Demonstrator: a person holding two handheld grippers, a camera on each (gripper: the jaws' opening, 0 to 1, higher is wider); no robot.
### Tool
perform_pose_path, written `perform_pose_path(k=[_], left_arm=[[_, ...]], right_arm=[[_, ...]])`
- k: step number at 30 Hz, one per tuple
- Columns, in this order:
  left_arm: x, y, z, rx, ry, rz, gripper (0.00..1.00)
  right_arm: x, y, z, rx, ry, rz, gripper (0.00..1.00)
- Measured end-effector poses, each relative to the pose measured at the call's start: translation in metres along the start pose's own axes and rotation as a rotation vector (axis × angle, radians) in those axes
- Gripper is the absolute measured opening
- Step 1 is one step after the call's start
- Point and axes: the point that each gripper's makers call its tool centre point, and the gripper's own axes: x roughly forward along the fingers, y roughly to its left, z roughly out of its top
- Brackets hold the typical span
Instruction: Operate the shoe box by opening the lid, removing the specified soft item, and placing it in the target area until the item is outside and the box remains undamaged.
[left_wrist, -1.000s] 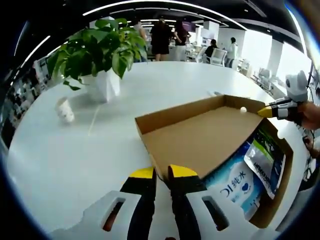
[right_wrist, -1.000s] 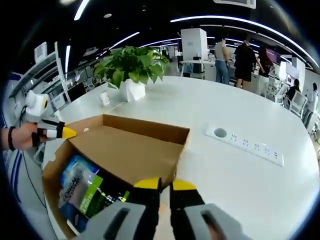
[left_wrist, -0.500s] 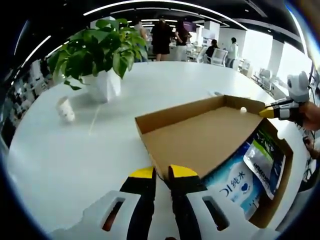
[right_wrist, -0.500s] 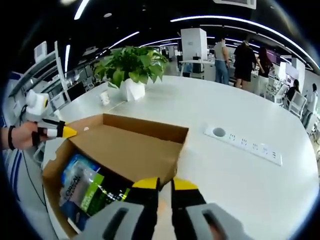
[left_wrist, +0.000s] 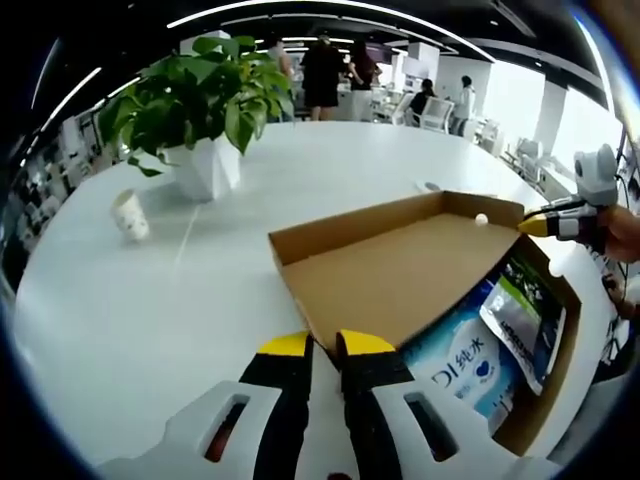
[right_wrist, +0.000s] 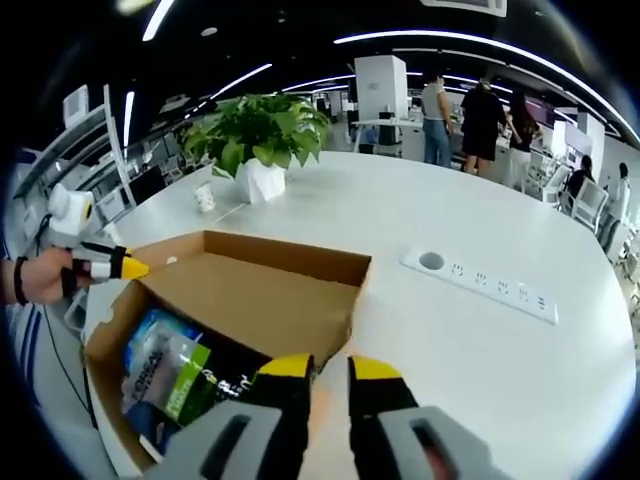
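A brown cardboard shoe box sits on a white table with its lid raised and tilted. My left gripper is shut on the lid's near corner. My right gripper pinches the opposite corner, held by a hand. Inside lie a blue and white soft pouch and a green and white pouch. In the right gripper view, my right gripper grips the lid at its corner, the left gripper holds the far corner, and the pouches show in the box.
A potted plant in a white pot and a paper cup stand on the far table. A power strip is set in the tabletop right of the box. People stand in the background. Bare table surrounds the box.
The lid has tipped up slightly, showing a bit more of the pouches. The gap between the right gripper's tips looks a little wider. Both grippers stay on their lid corners.
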Motion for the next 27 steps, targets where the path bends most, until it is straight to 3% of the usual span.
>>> perform_pose_path(k=[27], left_arm=[[-0.019, -0.007, -0.006, -0.052, -0.004, 0.006, 0.12]], right_arm=[[-0.024, -0.011, -0.018, 0.055, -0.017, -0.026, 0.16]])
